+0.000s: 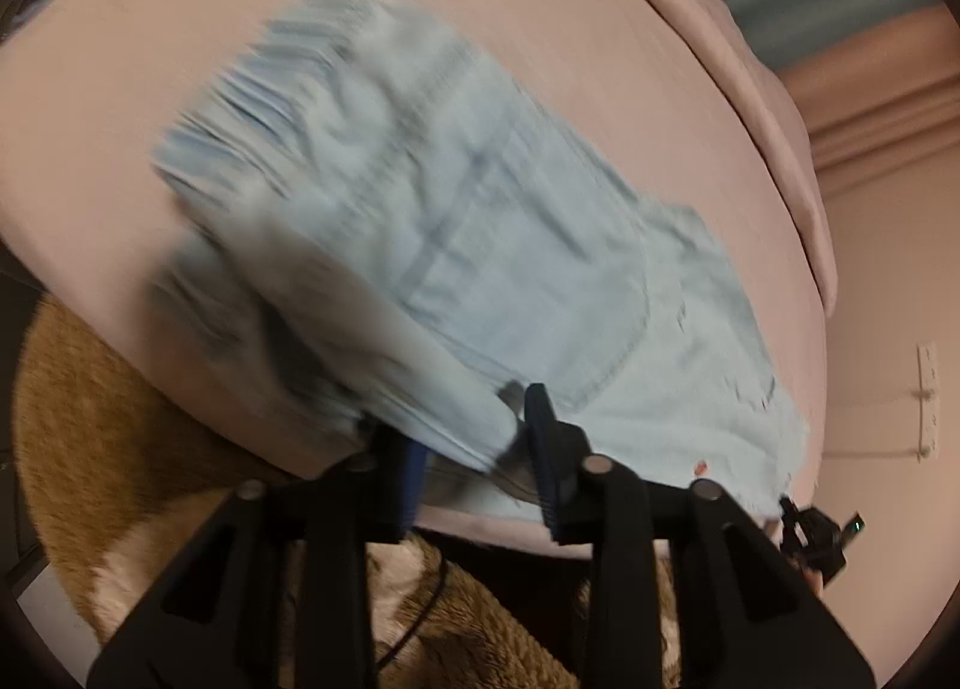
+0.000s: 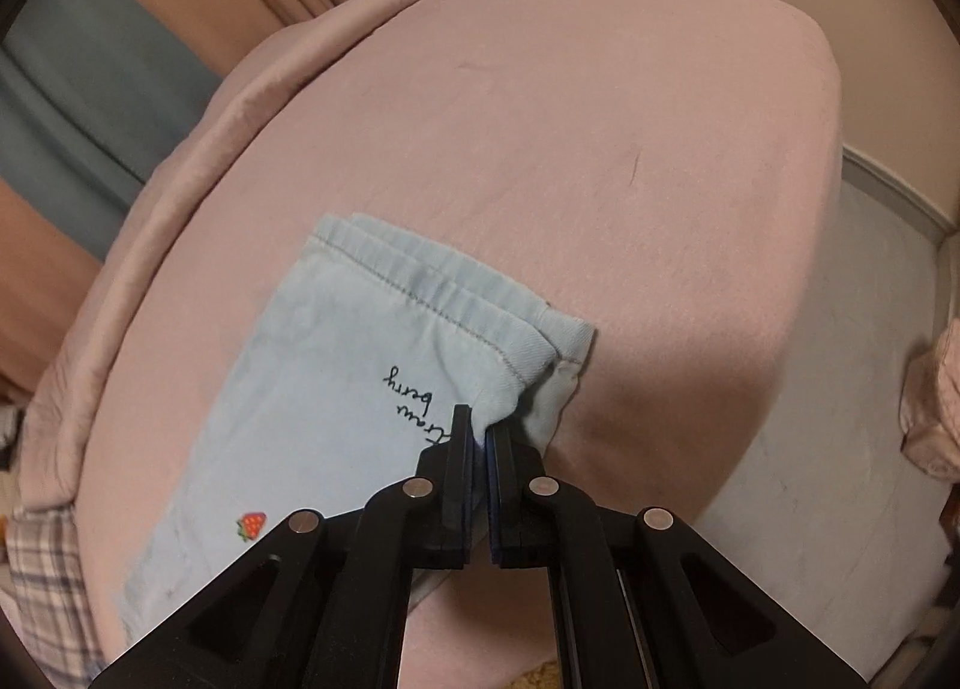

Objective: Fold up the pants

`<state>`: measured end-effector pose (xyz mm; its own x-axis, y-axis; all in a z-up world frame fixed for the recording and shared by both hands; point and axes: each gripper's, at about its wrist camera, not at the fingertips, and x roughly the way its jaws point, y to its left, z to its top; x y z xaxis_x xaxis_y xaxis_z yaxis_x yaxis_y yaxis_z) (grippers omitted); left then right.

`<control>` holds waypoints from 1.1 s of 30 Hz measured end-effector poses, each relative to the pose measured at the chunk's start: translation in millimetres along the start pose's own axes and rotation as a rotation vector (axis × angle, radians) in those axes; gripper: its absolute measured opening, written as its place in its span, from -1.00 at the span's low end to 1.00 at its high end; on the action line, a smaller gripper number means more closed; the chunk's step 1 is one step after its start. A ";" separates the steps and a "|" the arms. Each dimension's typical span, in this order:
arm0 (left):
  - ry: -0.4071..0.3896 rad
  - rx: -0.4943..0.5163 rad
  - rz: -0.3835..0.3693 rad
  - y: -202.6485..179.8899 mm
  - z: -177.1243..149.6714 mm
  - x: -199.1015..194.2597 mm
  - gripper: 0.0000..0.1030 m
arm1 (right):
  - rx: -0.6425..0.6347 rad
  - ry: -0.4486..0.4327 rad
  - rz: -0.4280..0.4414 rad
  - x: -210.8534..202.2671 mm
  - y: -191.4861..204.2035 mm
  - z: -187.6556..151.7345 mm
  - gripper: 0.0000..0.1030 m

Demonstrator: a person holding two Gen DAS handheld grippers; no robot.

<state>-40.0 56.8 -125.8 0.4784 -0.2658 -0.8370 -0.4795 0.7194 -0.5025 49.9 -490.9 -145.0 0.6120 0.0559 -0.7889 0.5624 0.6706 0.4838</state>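
Both tongs are clamped on the pale blue denim pants [image 2: 360, 383] on the pink bed [image 2: 600, 149]: right gripper [image 2: 480, 431] pinching the hem ahead, left gripper [image 1: 474, 437] gripping a lifted fold, legs stretching away forward

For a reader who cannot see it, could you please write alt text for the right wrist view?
The right gripper is shut on the hem corner of light blue pants lying on a pink bed. The fabric carries dark handwritten lettering and a small strawberry.
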 end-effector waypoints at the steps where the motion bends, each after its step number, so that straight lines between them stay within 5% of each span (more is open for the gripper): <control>1: -0.010 -0.006 0.002 3.8 1.6 -3.6 -0.34 | -0.017 0.001 -0.008 -1.2 0.5 -0.7 -0.93; 3: -0.003 -0.051 -0.035 15.8 4.8 -6.3 -0.33 | -0.023 0.003 -0.017 -3.9 0.0 -1.9 -0.91; 7: -0.005 -0.051 -0.020 23.5 2.8 -12.0 -0.67 | -0.018 -0.018 -0.032 -14.0 -1.1 1.2 -0.78; 15: 0.033 -0.003 0.035 27.8 -16.1 -16.6 -0.68 | -0.036 -0.060 -0.015 -20.7 2.8 4.6 -0.91; 20: 0.046 0.026 0.068 31.0 -11.8 -4.2 -0.62 | -0.080 0.005 -0.081 7.4 3.3 -2.5 -0.91; 23: 0.039 0.056 0.081 21.7 -8.4 -15.0 -0.47 | -0.104 -0.009 -0.149 -0.9 17.1 -3.6 -0.91; 26: -0.038 0.111 0.115 14.2 -0.3 -43.2 0.05 | -0.143 -0.056 -0.119 -21.2 45.0 -6.5 -0.90; 28: -0.093 0.137 0.138 10.7 7.1 -57.0 0.44 | -0.207 -0.051 -0.073 -27.7 67.4 -13.6 -0.62; 30: -0.148 0.167 0.153 8.4 18.1 -63.3 0.45 | -0.308 -0.012 0.019 -26.6 110.2 -26.7 -0.35; 33: -0.187 0.211 0.208 4.7 32.6 -56.8 0.45 | -0.457 0.081 0.171 -17.1 174.1 -59.6 -0.32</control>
<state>-45.5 96.2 -73.5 0.5225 0.0084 -0.8526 -0.4275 0.8678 -0.2535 104.1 -331.0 -69.8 0.6187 0.2388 -0.7484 0.1450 0.9016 0.4075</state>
